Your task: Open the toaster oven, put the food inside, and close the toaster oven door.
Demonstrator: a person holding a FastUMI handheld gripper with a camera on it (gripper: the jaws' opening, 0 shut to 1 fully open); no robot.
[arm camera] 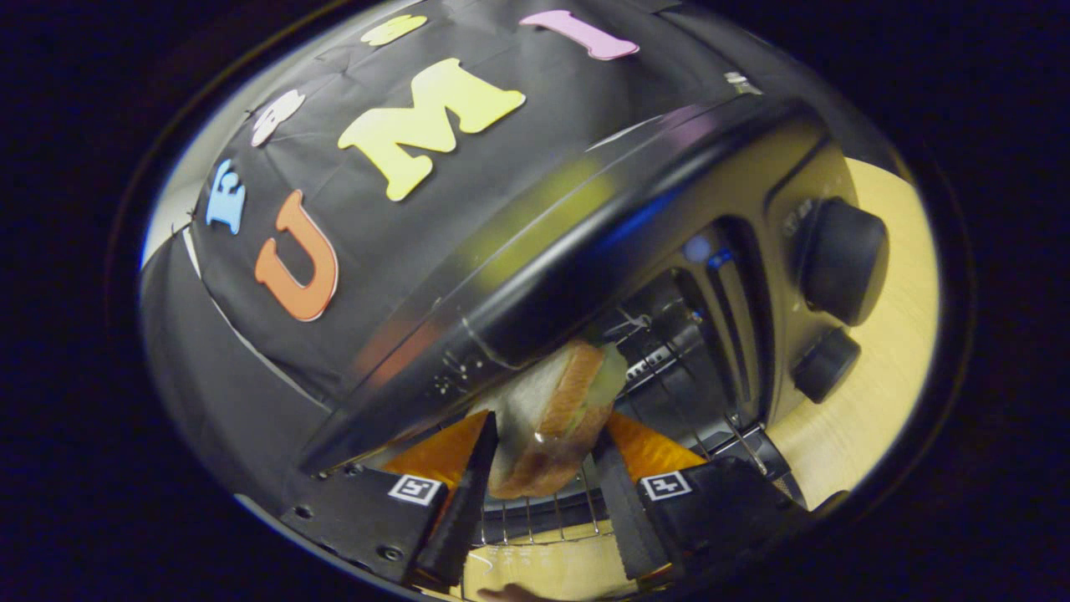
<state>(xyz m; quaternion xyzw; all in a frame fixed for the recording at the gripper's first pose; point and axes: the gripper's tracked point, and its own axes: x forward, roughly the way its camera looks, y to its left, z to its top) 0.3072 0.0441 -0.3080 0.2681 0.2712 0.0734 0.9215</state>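
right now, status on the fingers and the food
Gripper fingers shut on sandwich. Sandwich at toaster oven mouth, over wire rack. Knobs beside opening. Nothing blocking.

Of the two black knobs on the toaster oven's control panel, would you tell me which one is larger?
The larger knob is the one next to the oven's top edge; the smaller knob sits next to the wooden tabletop. The gripper holds the sandwich at the oven's opening.

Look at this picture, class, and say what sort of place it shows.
Probably a staged kitchen counter in a recording booth: a toaster oven with knobs stands on a wooden tabletop before black cloth, while the tool holds a sandwich at its rack.
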